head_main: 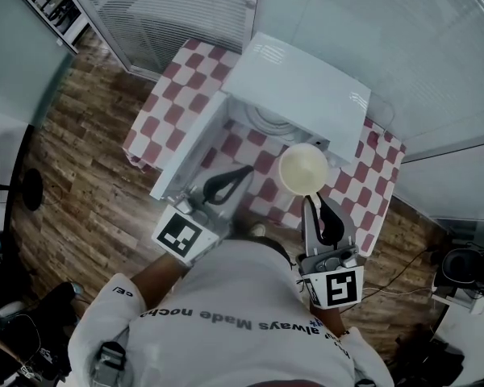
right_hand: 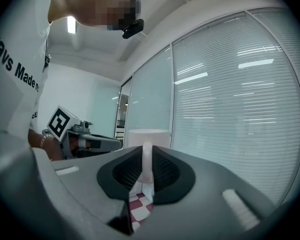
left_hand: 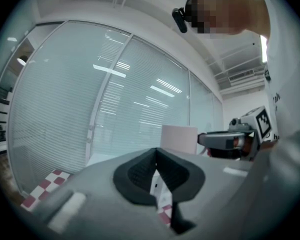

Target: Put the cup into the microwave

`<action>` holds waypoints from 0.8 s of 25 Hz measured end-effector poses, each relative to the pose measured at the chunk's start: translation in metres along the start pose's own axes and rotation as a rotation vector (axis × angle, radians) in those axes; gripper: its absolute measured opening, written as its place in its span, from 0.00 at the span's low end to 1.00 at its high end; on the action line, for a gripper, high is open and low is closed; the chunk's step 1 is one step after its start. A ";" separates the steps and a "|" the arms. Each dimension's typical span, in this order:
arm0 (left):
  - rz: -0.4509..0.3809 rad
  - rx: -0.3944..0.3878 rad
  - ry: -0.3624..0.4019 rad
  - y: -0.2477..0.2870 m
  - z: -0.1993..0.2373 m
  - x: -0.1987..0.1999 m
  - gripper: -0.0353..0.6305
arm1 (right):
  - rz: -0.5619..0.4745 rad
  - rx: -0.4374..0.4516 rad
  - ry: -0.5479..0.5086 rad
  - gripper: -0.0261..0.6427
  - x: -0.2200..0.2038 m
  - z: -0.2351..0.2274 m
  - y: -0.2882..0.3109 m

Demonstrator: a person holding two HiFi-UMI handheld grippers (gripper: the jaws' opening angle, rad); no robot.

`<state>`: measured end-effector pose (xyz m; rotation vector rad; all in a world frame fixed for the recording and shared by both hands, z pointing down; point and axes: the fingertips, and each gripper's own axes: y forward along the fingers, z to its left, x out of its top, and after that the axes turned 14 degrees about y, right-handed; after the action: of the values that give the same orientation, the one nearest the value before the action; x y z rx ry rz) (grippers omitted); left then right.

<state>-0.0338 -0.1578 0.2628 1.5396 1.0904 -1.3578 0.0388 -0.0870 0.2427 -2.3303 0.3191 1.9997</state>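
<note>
**Holding the cup at the open microwave**

At far left, wood-plank floor (head_main: pixel 81 160), then a red-and-white checkered tablecloth (head_main: pixel 149 123). Next, the white microwave door (head_main: pixel 189 147), standing wide open. Just beside it, the left gripper (head_main: pixel 240 174), clenched on nothing, pads meeting at the tips. Behind, the white microwave (head_main: pixel 306 87), with the turntable (head_main: pixel 266 119) in view inside. Further right, the cream cup (head_main: pixel 304 168), over the tablecloth just in front of the cavity mouth, pinched by its handle (right_hand: pixel 146 164) in the right gripper (head_main: pixel 313 204).
</note>
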 end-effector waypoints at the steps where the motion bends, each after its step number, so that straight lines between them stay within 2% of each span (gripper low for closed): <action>1: -0.009 0.004 -0.005 0.003 -0.002 0.003 0.06 | -0.001 -0.001 -0.001 0.10 0.001 -0.002 -0.003; 11: -0.002 0.015 -0.024 0.014 -0.010 0.001 0.06 | 0.005 0.002 0.005 0.10 -0.002 -0.016 -0.009; 20: 0.015 0.004 -0.018 0.017 -0.003 -0.025 0.06 | 0.042 -0.002 0.043 0.10 -0.033 -0.022 0.002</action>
<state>-0.0184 -0.1628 0.2886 1.5325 1.0643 -1.3617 0.0549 -0.0886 0.2792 -2.3901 0.3725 1.9712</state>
